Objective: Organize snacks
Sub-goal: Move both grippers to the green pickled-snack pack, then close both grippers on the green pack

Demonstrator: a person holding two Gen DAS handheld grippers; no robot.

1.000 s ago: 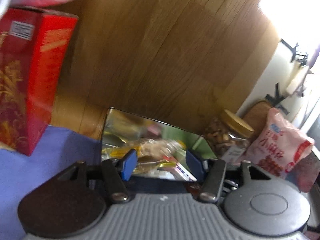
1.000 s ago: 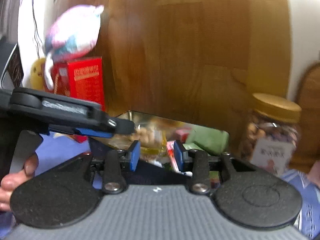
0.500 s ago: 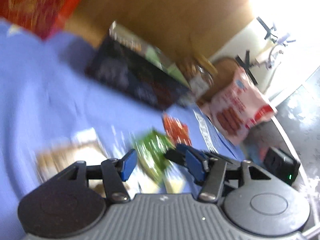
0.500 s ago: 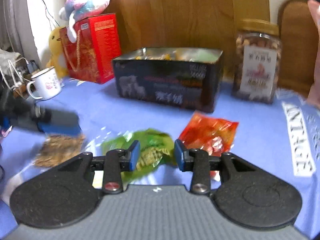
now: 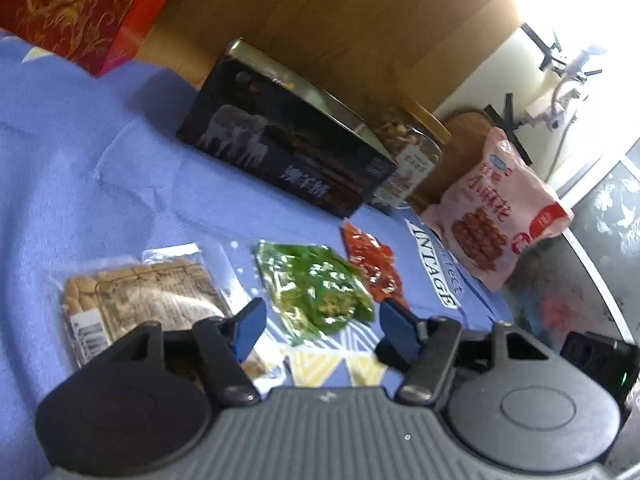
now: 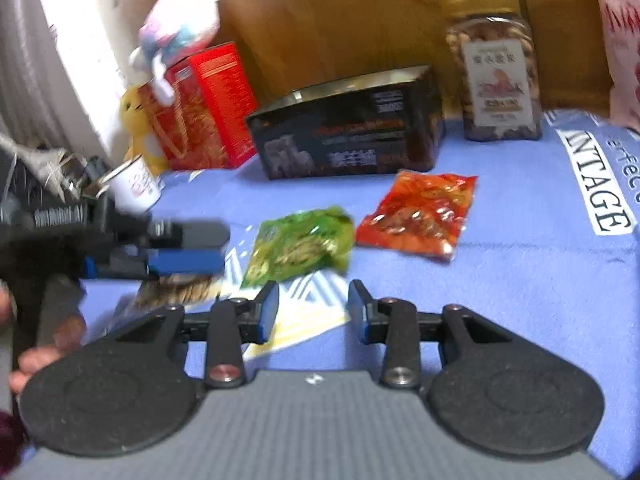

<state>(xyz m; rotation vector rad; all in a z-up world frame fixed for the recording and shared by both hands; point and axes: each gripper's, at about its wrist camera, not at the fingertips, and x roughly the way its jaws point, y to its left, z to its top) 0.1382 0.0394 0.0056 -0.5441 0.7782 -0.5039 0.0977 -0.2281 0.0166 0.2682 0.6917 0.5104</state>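
A green snack packet [image 5: 320, 284] [image 6: 302, 242], a red snack packet [image 5: 374, 266] [image 6: 420, 214] and a clear cracker packet [image 5: 140, 300] [image 6: 176, 292] lie on the blue cloth. A black open tin [image 5: 288, 148] [image 6: 348, 128] stands behind them. My left gripper [image 5: 322, 326] is open and empty, just short of the green packet; it also shows in the right wrist view [image 6: 188, 248], above the crackers. My right gripper [image 6: 314, 308] is open and empty, near the green packet.
A red box [image 5: 80, 8] [image 6: 204, 112] with a plush toy [image 6: 180, 36] on it stands at the left. A nut jar [image 6: 496, 68] [image 5: 408, 160] and a pink bag [image 5: 496, 212] stand right of the tin. A white mug [image 6: 136, 182] is at the left.
Both grippers have pulled back from over the tin to the front of the cloth. They now face the loose packets. Both stay open.
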